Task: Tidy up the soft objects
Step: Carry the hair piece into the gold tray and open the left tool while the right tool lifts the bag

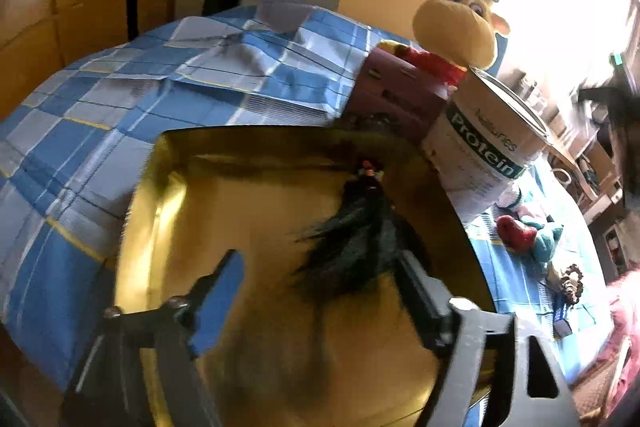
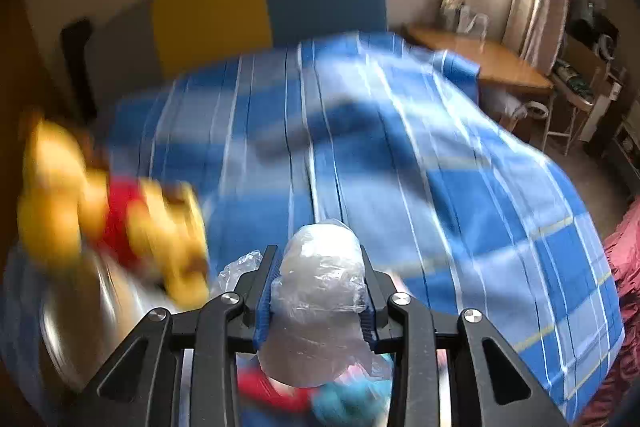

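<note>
My left gripper [image 1: 320, 267] is open over a gold-lined box [image 1: 160, 211] on the bed. A black furry toy [image 1: 360, 239] lies in the box against the right finger. My right gripper [image 2: 318, 267] is shut on a soft white toy wrapped in clear plastic [image 2: 320, 267], held above the bed. A yellow giraffe plush in a red top [image 1: 460, 23] sits by a protein tub [image 1: 484, 143]; it shows blurred in the right wrist view [image 2: 112, 211]. A red and teal plush [image 1: 528, 231] lies on the bed right of the box.
The bed has a blue checked cover [image 1: 120, 99] [image 2: 400, 155]. A maroon box [image 1: 396, 91] stands behind the gold box. A wooden desk [image 2: 480, 59] and shelves stand right of the bed. A pine cone-like item [image 1: 572, 283] lies near the bed's right edge.
</note>
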`<state>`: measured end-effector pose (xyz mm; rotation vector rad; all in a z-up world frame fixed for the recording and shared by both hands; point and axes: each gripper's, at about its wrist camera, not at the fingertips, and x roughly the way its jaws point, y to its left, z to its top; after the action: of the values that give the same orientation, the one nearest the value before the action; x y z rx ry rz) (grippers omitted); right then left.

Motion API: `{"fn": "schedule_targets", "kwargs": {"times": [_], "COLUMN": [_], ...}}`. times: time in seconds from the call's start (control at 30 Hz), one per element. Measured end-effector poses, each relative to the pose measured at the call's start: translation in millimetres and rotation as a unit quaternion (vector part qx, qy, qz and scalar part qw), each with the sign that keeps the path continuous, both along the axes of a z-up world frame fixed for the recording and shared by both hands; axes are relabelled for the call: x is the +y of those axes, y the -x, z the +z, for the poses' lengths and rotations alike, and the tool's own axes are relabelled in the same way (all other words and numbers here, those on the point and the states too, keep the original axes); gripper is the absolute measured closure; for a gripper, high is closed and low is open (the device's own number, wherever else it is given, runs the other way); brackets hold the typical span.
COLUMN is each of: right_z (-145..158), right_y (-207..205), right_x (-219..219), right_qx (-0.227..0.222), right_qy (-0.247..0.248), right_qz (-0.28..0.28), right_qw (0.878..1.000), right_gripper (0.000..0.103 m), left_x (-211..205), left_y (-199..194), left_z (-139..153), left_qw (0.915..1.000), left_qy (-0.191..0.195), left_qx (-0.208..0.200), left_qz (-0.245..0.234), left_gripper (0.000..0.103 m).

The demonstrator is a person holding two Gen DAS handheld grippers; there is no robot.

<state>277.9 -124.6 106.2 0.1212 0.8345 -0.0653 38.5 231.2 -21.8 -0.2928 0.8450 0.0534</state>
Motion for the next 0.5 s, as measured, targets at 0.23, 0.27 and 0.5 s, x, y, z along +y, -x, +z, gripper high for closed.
{"fn": "schedule_targets", "kwargs": {"times": [0.23,0.27,0.5], "right_z": [101.2,106.7,30.3], "right_y": [-28.2,-21.0,79.0], "right_x": [125.0,147.9,274.7], "right_qx": [-0.115,-0.124,-0.049], "right_qy": [-0.025,-0.022,0.054], "right_qz": [0.12,0.161,0.426], "right_qw": [0.986,0.979,0.902], "right_gripper": [0.068,0.068,0.068], "left_x": [9.7,11.2,36.8], "left_y": [13.7,14.7,33.5], "left_z": [-2.0,-2.1,4.5], "left_qw": [0.9999,0.9998,0.9977], "left_qy": [0.001,0.002,-0.008], "left_qx": [0.003,0.003,-0.002], "left_qz": [0.016,0.019,0.067], "left_gripper": [0.014,0.013,0.013]}}
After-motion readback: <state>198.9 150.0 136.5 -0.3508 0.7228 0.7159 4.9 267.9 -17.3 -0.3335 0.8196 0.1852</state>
